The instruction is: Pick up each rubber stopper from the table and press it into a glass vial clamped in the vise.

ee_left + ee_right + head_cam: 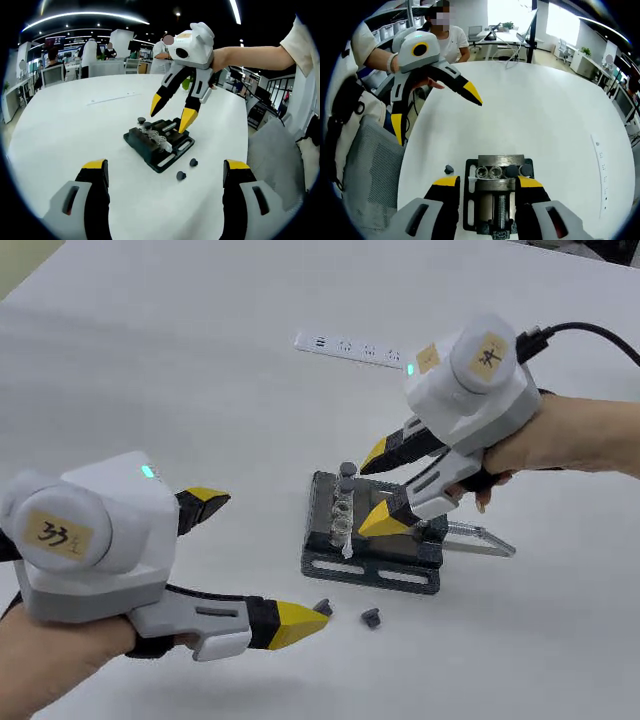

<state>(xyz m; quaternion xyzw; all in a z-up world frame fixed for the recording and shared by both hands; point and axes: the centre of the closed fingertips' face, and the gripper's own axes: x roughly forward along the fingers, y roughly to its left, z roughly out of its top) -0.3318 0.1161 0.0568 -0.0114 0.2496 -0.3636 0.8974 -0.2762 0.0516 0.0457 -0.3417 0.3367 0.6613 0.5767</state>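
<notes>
My white counter (150, 360) sits in an open office: ceiling strip lights (85, 14), far desks (507, 33) (bright windows (559, 20) beyond).

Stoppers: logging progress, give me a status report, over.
Left gripper open, empty, near two loose stoppers. Right gripper open above vise. Nothing in the way.

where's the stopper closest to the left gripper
Head view: the rubber stopper sits off the lower tip of the left gripper, near the vise, beside a second stopper.
</notes>
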